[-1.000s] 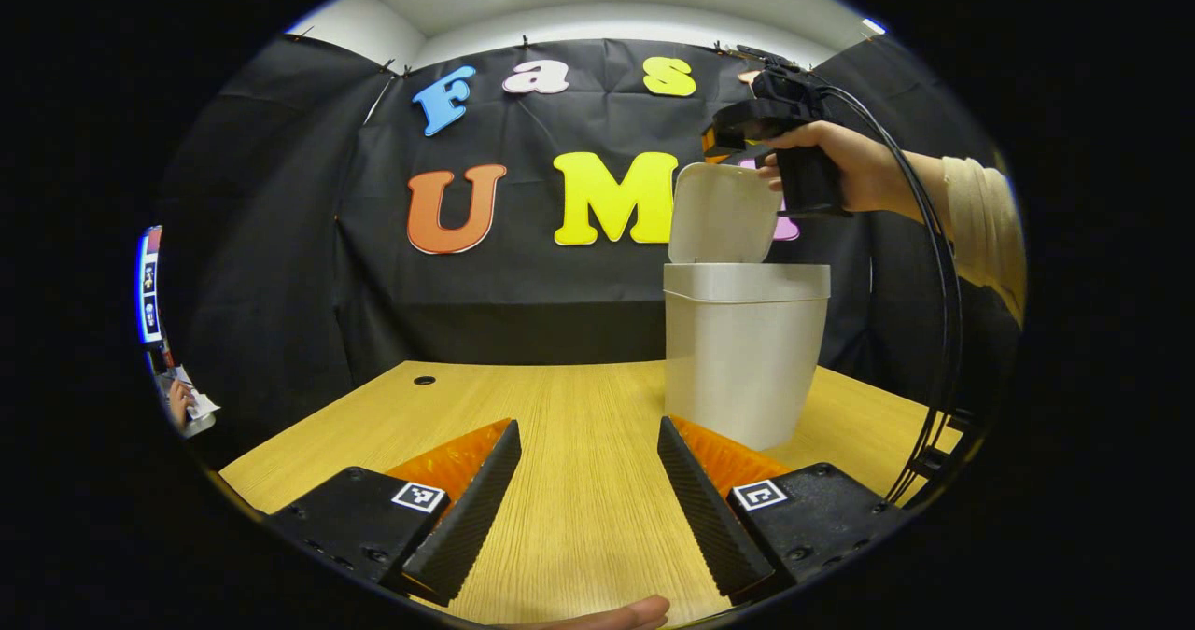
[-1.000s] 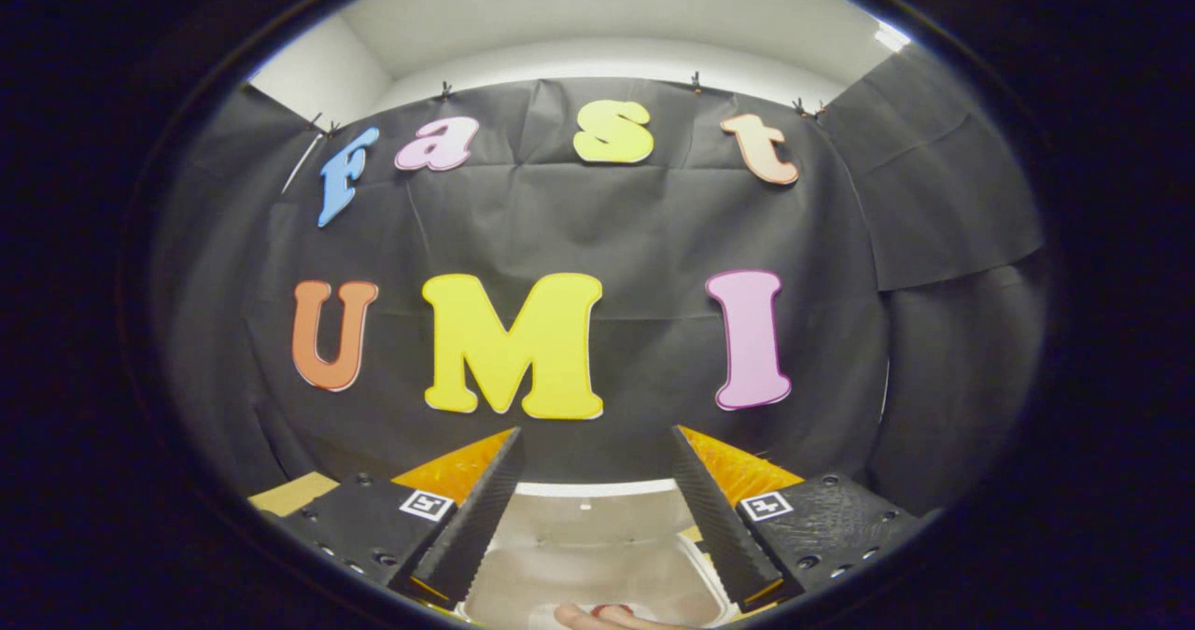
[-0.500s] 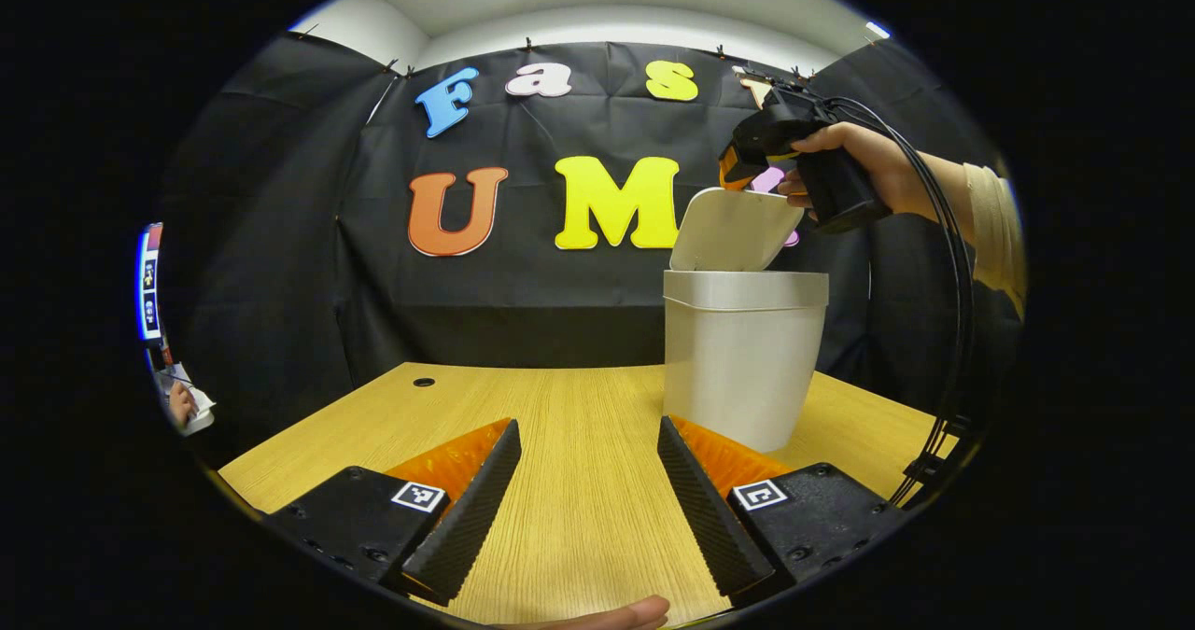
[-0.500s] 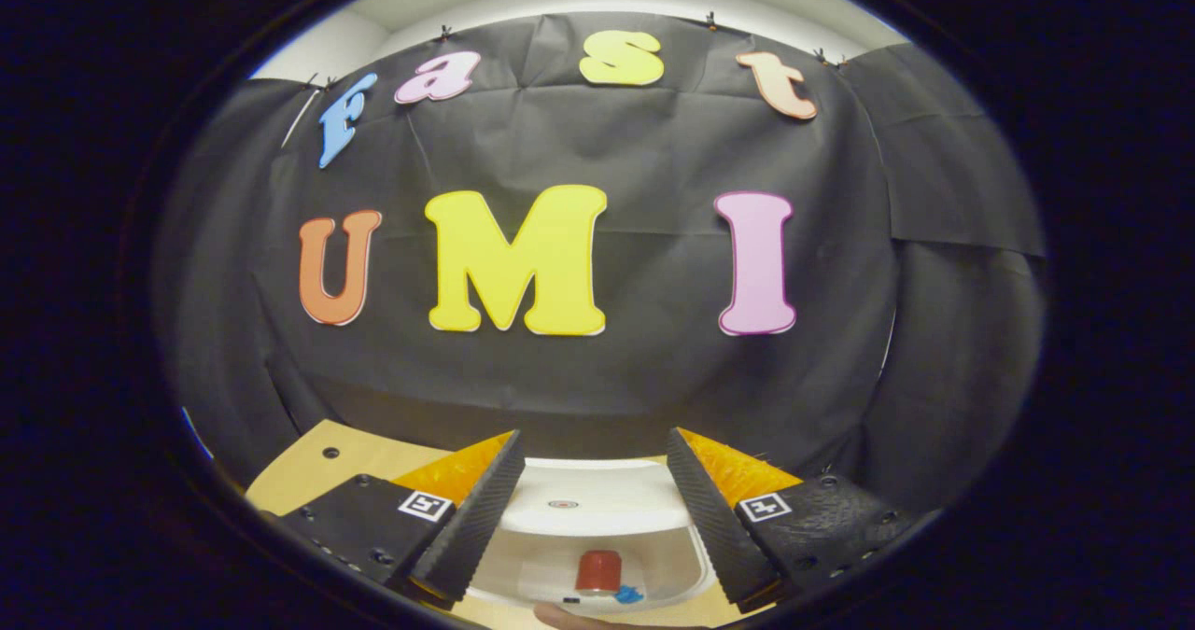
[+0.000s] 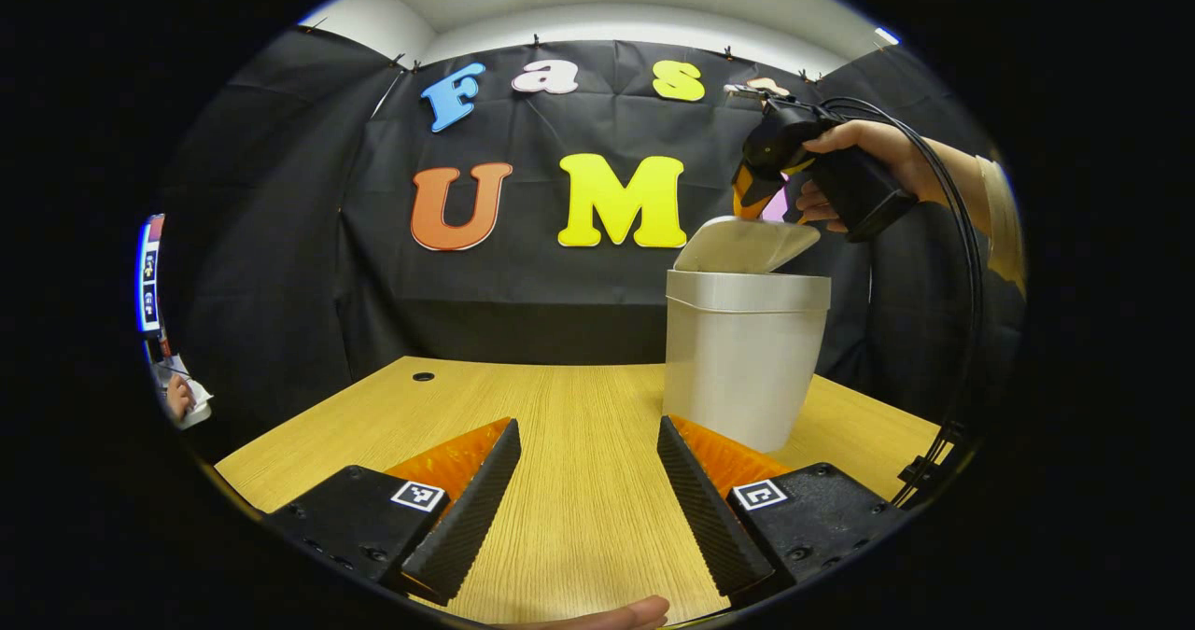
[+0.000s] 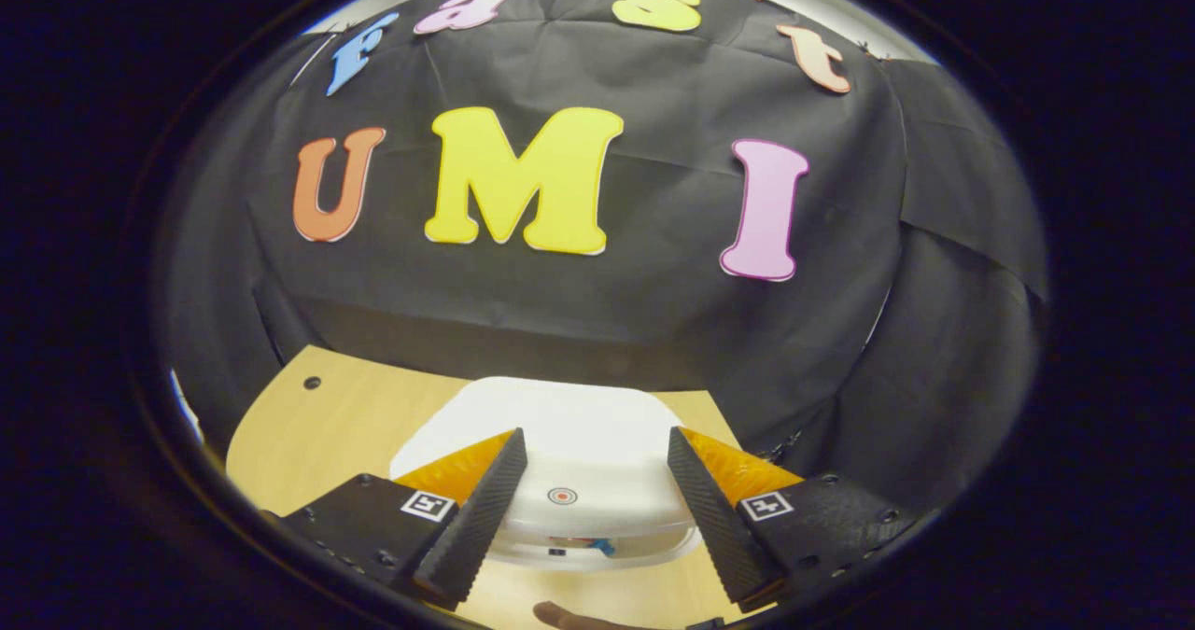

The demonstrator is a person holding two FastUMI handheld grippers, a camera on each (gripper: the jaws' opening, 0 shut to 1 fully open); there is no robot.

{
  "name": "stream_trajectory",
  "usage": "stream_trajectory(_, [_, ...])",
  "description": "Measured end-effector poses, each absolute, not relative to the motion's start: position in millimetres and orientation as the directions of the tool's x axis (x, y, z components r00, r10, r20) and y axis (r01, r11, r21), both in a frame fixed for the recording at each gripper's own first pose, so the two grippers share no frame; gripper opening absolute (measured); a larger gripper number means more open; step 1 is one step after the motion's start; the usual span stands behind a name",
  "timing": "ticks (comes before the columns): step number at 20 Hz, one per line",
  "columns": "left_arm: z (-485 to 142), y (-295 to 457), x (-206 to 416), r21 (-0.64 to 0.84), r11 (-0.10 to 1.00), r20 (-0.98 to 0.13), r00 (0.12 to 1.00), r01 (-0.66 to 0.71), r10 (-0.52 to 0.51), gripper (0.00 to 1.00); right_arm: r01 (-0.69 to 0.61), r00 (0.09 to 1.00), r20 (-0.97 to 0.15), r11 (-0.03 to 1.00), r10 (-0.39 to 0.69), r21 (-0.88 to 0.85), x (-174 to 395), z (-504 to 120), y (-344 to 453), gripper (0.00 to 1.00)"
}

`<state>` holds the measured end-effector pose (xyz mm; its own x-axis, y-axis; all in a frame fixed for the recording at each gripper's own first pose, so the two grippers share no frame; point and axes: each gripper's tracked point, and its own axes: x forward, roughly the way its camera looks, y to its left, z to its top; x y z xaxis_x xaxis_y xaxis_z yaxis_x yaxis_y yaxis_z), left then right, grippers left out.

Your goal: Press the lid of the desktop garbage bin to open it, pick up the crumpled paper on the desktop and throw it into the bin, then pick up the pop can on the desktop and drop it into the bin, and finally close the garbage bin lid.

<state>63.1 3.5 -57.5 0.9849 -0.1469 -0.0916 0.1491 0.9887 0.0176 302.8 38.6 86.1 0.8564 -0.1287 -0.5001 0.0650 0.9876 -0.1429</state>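
A white desktop bin stands on the wooden desk, right of centre in the left gripper view. Its lid is tilted low over the rim, open only by a narrow gap. My right gripper, held by a hand, hangs just above the lid's far edge. In the right gripper view the lid lies under my open right gripper, with a small round mark between the fingers and a sliver of the bin's contents under the front edge. My left gripper is open above the bare desk.
The wooden desk has a small dark hole at its back left. Black cloth walls close the booth behind and at both sides. A cable hangs from the right gripper down the right side.
The lid has swung down from nearly upright to almost flat on the bin. My right gripper tipped forward and down with it. The left gripper has stayed put.
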Motion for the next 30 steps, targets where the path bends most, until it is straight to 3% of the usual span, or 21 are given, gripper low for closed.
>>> stream_trajectory(1, [-58, 1, 63, 0.023, 0.988, -0.096, 0.984, 0.154, -0.152, 1.00, 0.060, 0.844, -0.518, 0.985, -0.138, -0.164, 300, 79, 40, 0.96])
stream_trajectory(4, [-62, -6, 63, 0.034, 0.986, -0.110, 0.981, 0.166, -0.161, 0.96, 0.060, 0.803, -0.578, 0.985, -0.144, -0.163, 283, 65, 45, 0.95])
stream_trajectory(13, [-69, -12, 63, 0.049, 0.984, -0.129, 0.978, 0.174, -0.166, 0.96, 0.079, 0.741, -0.670, 0.996, -0.036, 0.033, 271, 43, 48, 0.95])
stream_trajectory(16, [-70, -12, 63, 0.051, 0.984, -0.129, 0.978, 0.172, -0.164, 0.96, 0.070, 0.748, -0.663, 0.997, -0.024, 0.043, 266, 43, 45, 1.00])
stream_trajectory(21, [-83, -12, 66, 0.091, 0.984, -0.161, 0.978, 0.151, -0.135, 0.96, 0.071, 0.791, -0.611, 0.997, -0.041, 0.026, 266, 33, 46, 1.00])
stream_trajectory(30, [-67, -1, 64, 0.071, 0.992, -0.110, 0.989, 0.109, -0.100, 0.95, 0.005, 0.878, -0.477, 0.997, 0.030, 0.071, 267, 34, 45, 0.98])
